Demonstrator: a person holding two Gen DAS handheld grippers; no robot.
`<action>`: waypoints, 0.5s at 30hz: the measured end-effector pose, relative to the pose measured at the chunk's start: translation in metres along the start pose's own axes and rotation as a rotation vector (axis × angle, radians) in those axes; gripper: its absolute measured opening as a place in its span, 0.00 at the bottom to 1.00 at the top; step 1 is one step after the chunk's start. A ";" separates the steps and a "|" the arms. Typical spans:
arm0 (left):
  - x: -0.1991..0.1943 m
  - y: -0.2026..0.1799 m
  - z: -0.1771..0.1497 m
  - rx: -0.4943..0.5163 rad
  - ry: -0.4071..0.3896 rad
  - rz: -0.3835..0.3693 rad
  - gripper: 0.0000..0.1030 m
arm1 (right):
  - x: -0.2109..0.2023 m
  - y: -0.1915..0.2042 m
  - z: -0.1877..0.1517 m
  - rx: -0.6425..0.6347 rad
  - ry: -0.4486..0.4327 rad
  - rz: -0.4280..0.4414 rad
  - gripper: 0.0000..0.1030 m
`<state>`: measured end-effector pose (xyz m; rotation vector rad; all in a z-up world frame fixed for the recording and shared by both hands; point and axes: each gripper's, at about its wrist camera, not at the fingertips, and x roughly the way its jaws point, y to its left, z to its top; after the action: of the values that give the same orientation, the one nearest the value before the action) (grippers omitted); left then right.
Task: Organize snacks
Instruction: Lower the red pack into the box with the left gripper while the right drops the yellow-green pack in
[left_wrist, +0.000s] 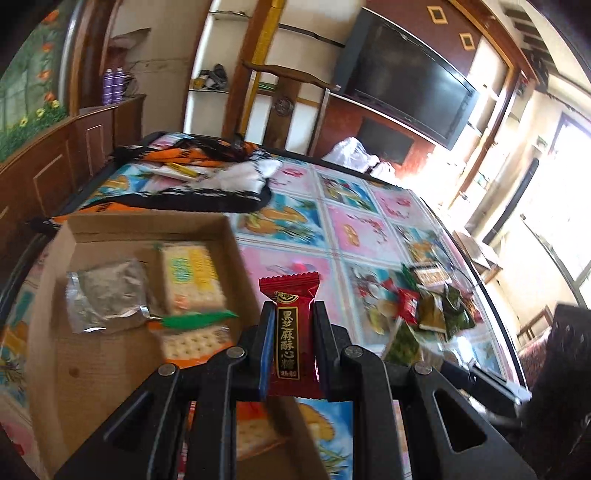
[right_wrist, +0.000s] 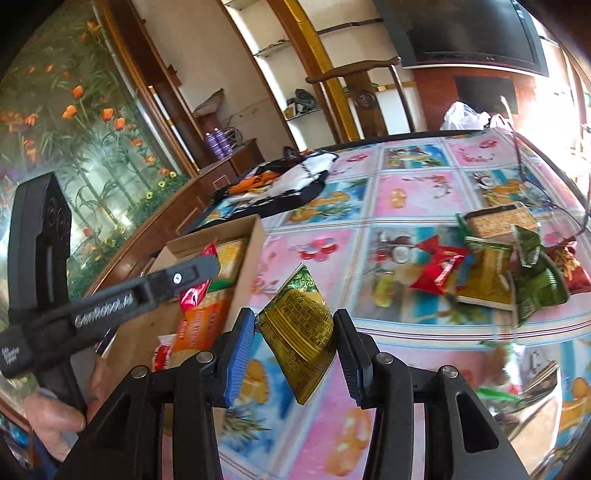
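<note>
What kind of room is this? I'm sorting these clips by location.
Most likely a home living or dining room: a flat-screen television set in a wooden wall unit, a carved wooden chair by the table, and a table with a bright fruit-and-flower cover holding loose snacks.

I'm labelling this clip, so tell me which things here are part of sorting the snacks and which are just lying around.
Part of the job:
- red candy in left gripper
- green packet in right gripper
- cardboard box with crackers
- snack pile

Lying about:
- patterned bag
- white plastic bag
- television
</note>
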<state>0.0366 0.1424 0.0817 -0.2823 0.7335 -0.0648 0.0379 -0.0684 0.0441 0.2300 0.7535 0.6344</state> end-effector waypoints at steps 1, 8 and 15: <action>-0.002 0.007 0.002 -0.012 -0.006 0.009 0.18 | 0.002 0.005 -0.001 -0.010 -0.001 0.003 0.47; -0.008 0.057 0.008 -0.090 -0.008 0.104 0.18 | 0.015 0.046 -0.009 -0.063 0.003 0.054 0.47; -0.002 0.104 0.007 -0.170 0.032 0.221 0.18 | 0.033 0.094 -0.024 -0.165 0.046 0.112 0.47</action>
<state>0.0358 0.2439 0.0595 -0.3612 0.7998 0.2041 -0.0026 0.0257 0.0471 0.1067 0.7320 0.8069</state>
